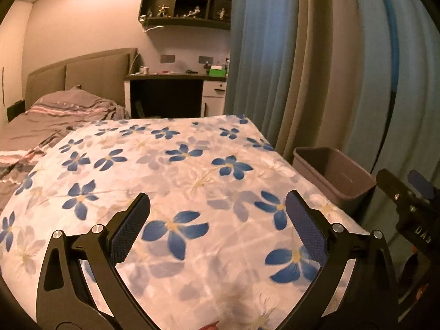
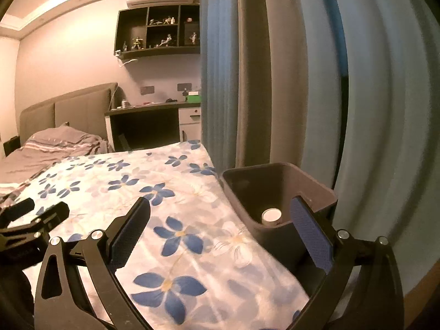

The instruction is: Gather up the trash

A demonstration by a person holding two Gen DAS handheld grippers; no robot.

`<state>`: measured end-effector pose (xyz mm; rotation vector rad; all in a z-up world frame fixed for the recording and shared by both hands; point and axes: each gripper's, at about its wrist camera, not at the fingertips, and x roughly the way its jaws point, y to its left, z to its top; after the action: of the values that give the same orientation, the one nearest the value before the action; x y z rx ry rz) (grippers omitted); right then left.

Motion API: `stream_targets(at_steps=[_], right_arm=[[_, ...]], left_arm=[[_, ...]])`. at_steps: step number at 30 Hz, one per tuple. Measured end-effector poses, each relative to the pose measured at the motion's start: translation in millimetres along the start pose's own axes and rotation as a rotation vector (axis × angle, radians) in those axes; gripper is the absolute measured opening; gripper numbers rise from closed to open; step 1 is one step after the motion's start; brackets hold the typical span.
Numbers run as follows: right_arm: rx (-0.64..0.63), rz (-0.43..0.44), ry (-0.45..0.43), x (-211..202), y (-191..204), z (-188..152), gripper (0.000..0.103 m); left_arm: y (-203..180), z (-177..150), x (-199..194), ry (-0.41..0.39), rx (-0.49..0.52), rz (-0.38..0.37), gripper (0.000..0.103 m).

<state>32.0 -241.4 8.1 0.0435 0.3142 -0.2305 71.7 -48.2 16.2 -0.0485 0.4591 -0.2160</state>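
Note:
A dark grey trash bin (image 2: 277, 189) stands beside the right edge of the flowered bed cover (image 2: 143, 192); it also shows in the left wrist view (image 1: 334, 176). A small white round item (image 2: 271, 216) lies at the bin's bottom. My right gripper (image 2: 220, 220) is open and empty, above the bed edge and the bin's near rim. My left gripper (image 1: 217, 214) is open and empty, over the flowered cover (image 1: 178, 170). The left gripper shows at the left of the right wrist view (image 2: 33, 217). No trash shows on the cover.
Blue and grey curtains (image 1: 316, 68) hang right behind the bin. A grey rumpled duvet (image 1: 55, 115) and headboard lie at the far left. A desk (image 1: 170, 77) with small items and a wall shelf (image 1: 187, 0) stand at the back.

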Motion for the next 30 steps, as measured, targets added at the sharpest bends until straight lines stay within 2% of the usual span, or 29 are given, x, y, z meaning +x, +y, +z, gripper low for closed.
stream_targets(at_steps=[11, 30], right_arm=[[-0.016, 0.001, -0.018, -13, 15, -2, 0.097], [-0.002, -0.006, -0.039, -18, 11, 1, 0.097]], left_arm=[[14, -4, -24, -0.031, -0.014, 0.007, 0.097], [0, -1, -22, -0.012, -0.001, -0.020, 0.097]])
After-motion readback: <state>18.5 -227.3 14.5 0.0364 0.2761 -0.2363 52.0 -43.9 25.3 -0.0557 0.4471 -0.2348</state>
